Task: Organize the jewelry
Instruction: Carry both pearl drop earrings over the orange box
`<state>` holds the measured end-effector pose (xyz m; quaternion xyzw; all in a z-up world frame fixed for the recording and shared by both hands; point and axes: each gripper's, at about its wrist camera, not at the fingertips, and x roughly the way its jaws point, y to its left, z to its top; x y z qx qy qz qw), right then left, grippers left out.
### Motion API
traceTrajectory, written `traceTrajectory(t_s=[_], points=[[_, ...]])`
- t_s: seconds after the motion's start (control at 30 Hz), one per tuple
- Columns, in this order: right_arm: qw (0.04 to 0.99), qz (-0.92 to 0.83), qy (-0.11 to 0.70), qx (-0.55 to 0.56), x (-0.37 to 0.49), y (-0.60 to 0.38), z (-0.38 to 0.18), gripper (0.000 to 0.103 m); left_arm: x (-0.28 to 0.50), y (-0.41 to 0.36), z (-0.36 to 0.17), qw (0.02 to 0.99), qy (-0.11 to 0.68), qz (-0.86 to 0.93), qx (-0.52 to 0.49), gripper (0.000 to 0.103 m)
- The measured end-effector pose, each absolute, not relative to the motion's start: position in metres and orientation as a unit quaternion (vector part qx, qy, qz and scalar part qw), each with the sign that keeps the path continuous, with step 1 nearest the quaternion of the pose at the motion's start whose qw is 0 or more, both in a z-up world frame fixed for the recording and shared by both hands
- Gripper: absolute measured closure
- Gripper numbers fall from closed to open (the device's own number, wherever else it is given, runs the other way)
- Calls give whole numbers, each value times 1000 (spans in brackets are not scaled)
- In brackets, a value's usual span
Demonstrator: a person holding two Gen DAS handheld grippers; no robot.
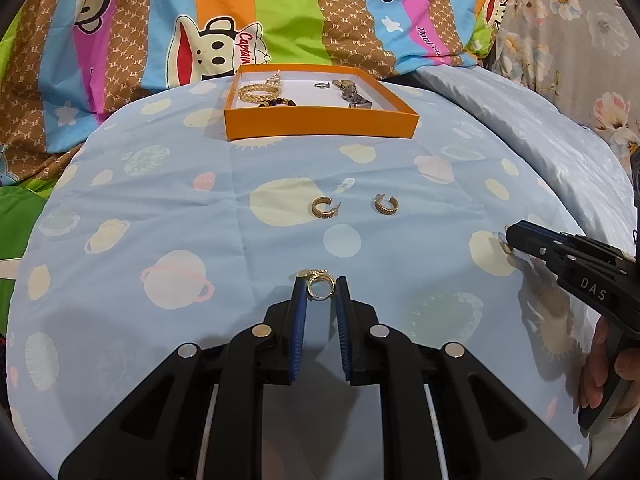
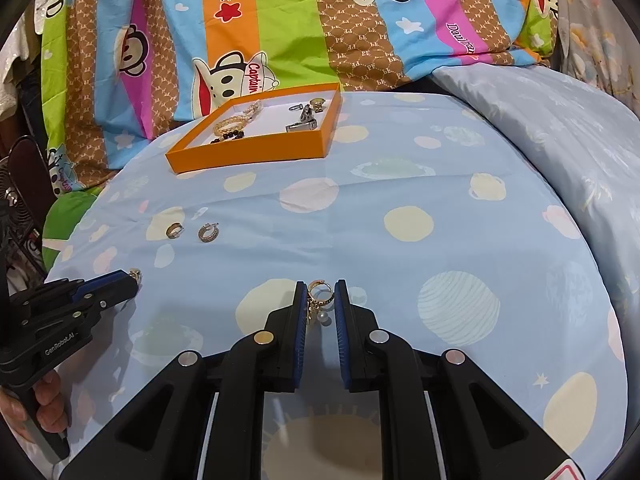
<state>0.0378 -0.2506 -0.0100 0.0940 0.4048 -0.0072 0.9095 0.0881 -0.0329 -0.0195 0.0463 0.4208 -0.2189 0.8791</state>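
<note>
My left gripper [image 1: 320, 286] is shut on a gold ring earring [image 1: 319, 286] just above the light blue sheet. My right gripper [image 2: 320, 292] is shut on a matching gold earring with a hanging pearl [image 2: 319, 298]. Each gripper shows at the edge of the other's view: the right one [image 1: 510, 240], the left one [image 2: 134, 278]. Two gold hoop earrings [image 1: 325, 207] [image 1: 387, 204] lie side by side on the sheet ahead; they also show in the right wrist view [image 2: 174, 230] [image 2: 208, 232]. An orange box [image 1: 320, 122] [image 2: 248, 152] at the back holds bracelets, a ring and a watch.
The blue planet-print sheet [image 1: 160, 200] covers a rounded cushion that drops off at both sides. A striped cartoon-monkey blanket [image 1: 280, 8] rises behind the box. A pale blue pillow [image 2: 560, 128] lies at the right. A fan [image 2: 12, 200] stands at the far left.
</note>
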Motion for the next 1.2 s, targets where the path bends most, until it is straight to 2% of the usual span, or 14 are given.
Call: traceTrajectory(t_s=[0.8,1.2], points=[[913,-8,396,94,36,-251,-5,90,87,-22,-11,891,403,-205,40,89],[919,29,387,72,50,-226,20,90,90,-22,-1,897,395,-194,53,89]])
